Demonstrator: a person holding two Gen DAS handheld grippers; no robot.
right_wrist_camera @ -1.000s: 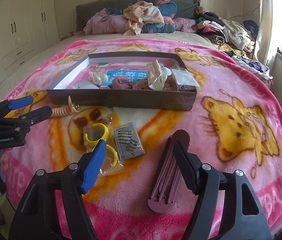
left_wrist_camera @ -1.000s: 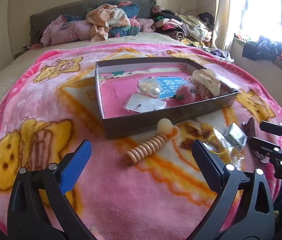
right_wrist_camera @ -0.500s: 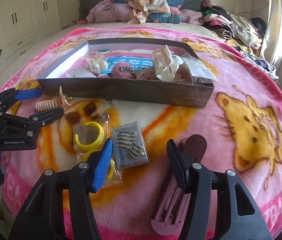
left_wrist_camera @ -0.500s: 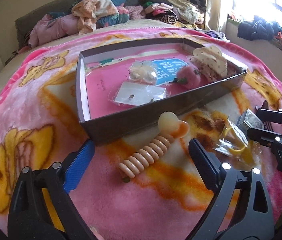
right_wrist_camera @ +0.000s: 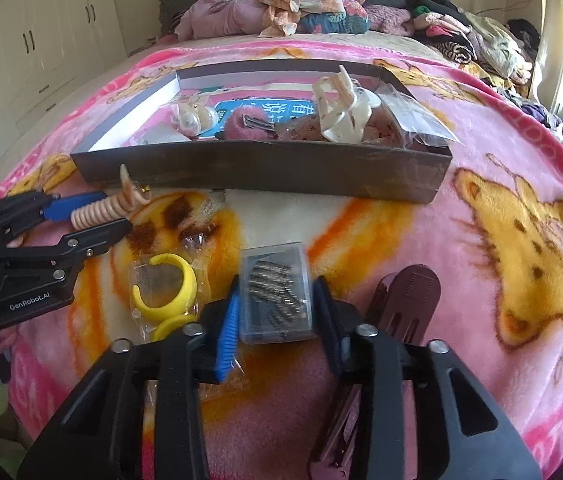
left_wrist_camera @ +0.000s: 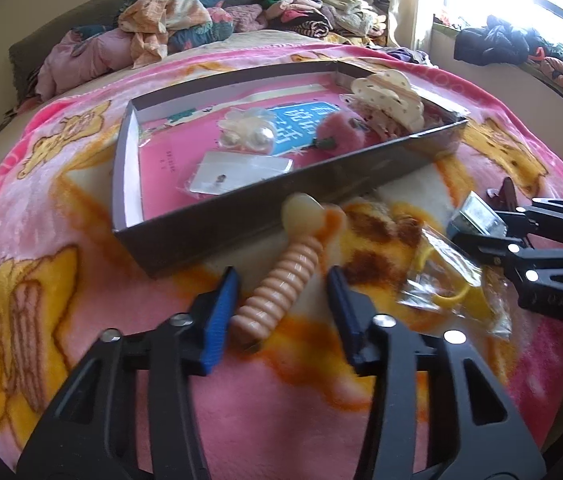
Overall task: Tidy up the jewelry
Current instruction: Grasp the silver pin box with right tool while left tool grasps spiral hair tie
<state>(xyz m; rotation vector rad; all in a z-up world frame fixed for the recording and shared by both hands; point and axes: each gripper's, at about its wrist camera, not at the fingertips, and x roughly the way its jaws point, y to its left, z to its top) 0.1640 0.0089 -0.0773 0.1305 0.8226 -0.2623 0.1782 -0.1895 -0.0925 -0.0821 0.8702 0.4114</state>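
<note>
1. Where the left gripper reaches over the pink blanket, its fingers stand partly open on either side of a peach coiled hair tie, near its lower end; motion blur hides whether the pads touch it.
2. The right gripper has its fingers either side of a clear plastic box of small metal clips, close to its walls; contact cannot be told.
3. A maroon hair clip lies just right of that box, its near end covered by the gripper body.
4. Yellow rings in a clear bag lie left of the box, partly under the blue finger.
5. Farther back, the dark shallow box holds a cream claw clip, a pink fluffy clip and bagged pearl pieces.
6. Heaped clothes lie along the head of the bed.
</note>
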